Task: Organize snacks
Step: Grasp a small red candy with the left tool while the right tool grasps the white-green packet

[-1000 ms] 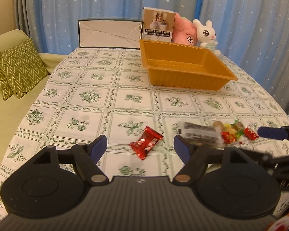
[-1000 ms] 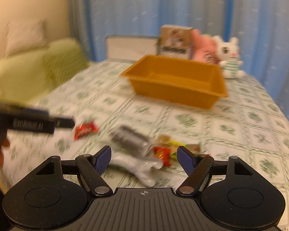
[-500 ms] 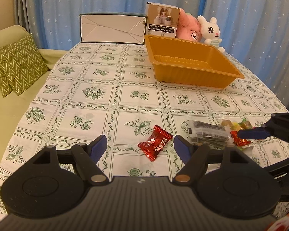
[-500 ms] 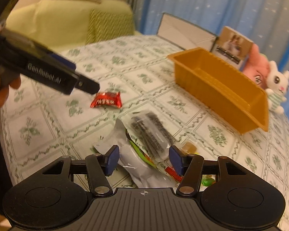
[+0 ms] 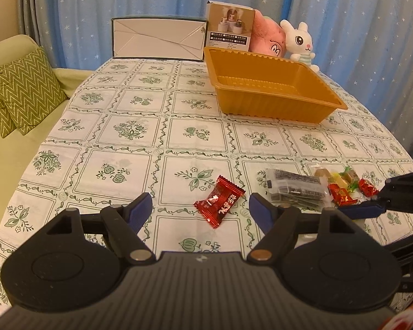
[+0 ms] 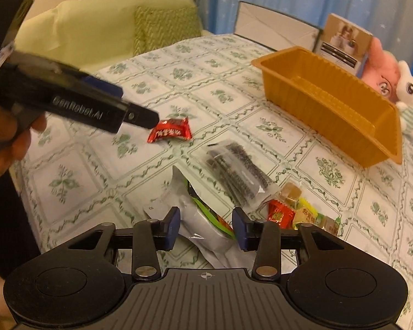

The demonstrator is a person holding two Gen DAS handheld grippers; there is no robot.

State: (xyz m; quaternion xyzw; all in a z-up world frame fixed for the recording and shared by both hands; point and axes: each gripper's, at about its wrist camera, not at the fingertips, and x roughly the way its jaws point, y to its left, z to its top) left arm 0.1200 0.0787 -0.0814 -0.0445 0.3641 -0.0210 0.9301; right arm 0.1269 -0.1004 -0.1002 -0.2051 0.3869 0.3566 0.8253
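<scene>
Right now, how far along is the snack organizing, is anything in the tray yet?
Nothing is sorted yet: the orange tray is empty. In hand: the right gripper is open around the silver pouch, not closed on it. The left gripper is open, pointed at the red candy. Left: that candy, the dark clear packet and the small wrapped sweets, all on the tablecloth.

We hold our left gripper (image 5: pixel 200 206) low and level, jaws spread wide with nothing between them. Our right gripper (image 6: pixel 205 224) sits to its right, tilted downward, its jaws parted more narrowly and not clamped.
</scene>
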